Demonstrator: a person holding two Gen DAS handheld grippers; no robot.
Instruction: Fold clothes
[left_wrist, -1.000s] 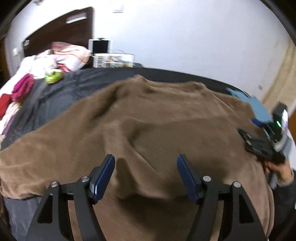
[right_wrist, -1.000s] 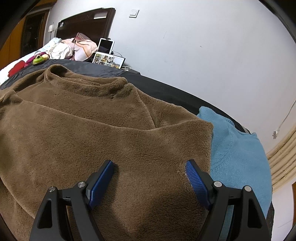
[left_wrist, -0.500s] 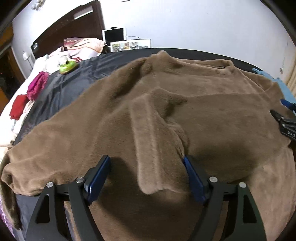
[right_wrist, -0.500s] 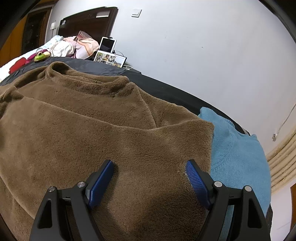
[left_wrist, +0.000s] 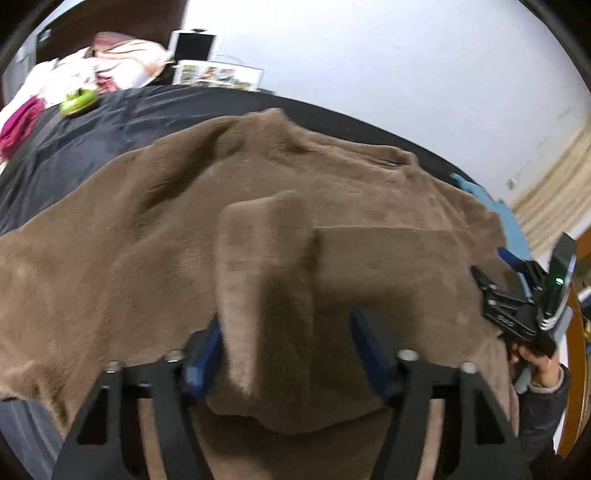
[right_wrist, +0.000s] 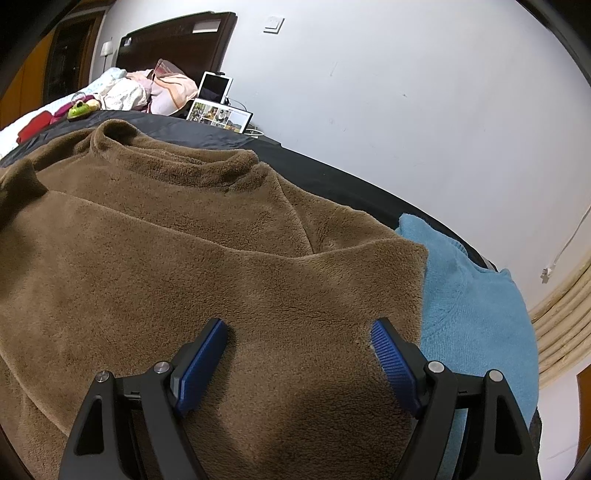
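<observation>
You are in a home bedroom: a bed (right_wrist: 332, 184) under a dark cover fills the scene, with a dark wooden headboard (right_wrist: 177, 40) at its far left end. Pillows and loose clothes (right_wrist: 147, 92) pile up there, and a tablet (right_wrist: 216, 86) and a photo print (right_wrist: 219, 116) lean against the white wall (right_wrist: 406, 92).

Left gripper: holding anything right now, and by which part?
Not gripped yet. A raised flap of the brown fleece top stands between the left gripper pads, whose jaws are closing; only one pad touches it.
</observation>
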